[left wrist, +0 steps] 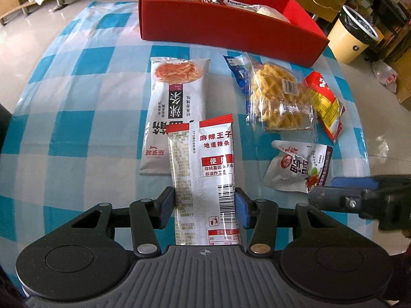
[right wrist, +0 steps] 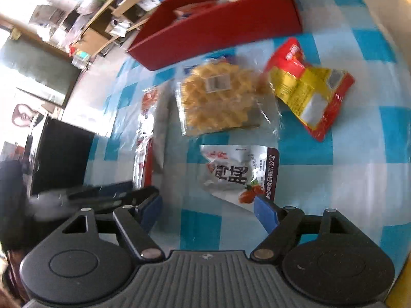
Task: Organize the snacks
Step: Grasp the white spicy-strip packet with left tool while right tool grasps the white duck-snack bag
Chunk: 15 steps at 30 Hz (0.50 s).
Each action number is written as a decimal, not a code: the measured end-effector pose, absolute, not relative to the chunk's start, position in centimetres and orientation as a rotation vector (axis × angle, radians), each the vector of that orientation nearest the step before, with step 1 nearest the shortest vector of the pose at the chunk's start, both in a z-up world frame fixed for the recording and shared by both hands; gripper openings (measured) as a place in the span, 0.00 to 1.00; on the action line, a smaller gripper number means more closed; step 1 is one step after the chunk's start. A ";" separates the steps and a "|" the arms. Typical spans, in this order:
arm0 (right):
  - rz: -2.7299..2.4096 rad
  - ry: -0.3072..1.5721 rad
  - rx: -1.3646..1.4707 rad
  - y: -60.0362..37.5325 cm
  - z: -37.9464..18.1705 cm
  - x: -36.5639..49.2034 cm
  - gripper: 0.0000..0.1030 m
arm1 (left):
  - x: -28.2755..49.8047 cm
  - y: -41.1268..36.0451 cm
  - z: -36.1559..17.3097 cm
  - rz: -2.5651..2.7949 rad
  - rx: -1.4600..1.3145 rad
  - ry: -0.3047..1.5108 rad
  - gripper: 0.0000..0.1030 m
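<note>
A: While the left gripper (left wrist: 204, 206) is clamped on the red-topped spicy strip packet (left wrist: 203, 177), pads pressing both long edges, that packet hangs clear of the table (left wrist: 77, 82), over its near middle.

B: Right gripper (right wrist: 208, 211)?

A: Jaws apart, nothing between them, pointing down over the small white pouch (right wrist: 237, 173) near the table's right side. No contact that I can see.

B: Other snacks?

A: Long white noodle-picture bag (left wrist: 174, 107) flat behind the held packet, clear waffle bag (left wrist: 280, 100) right of it and partly over a blue packet (left wrist: 237, 73), red-yellow bag (left wrist: 325, 102) just beside that. Red box (left wrist: 218, 28) at the far edge, some packets already inside.

B: Risks?

A: Grip sits low on a slick, floppy film packet, so it could slide or swing out on the way to the box. Right tongs may pinch only the pouch's crumpled corner, or skid it along the checked cloth. Both tools are close; they could clip each other.
</note>
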State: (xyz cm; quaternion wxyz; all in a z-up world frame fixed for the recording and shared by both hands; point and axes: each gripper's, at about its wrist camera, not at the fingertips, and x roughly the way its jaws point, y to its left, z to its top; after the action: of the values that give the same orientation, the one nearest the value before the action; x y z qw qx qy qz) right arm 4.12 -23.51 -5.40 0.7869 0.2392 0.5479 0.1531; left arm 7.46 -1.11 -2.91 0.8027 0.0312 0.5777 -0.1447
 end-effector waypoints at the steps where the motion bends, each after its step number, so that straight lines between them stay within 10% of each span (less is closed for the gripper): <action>1: 0.311 1.160 0.427 -23.0 -4.7 3.8 0.73 | 7.4 -1.1 -2.9 -0.309 0.069 1.238 0.56; 15: 0.485 1.139 -0.268 -16.0 -6.8 7.1 0.76 | 7.1 -0.4 -3.8 -0.294 0.078 1.261 0.56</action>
State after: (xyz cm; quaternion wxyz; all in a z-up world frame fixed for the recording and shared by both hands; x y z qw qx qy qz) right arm 7.12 -16.00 -6.83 0.8060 -0.1253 0.5323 0.2266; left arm 7.10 -0.36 -3.76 0.7969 0.0362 0.5873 -0.1370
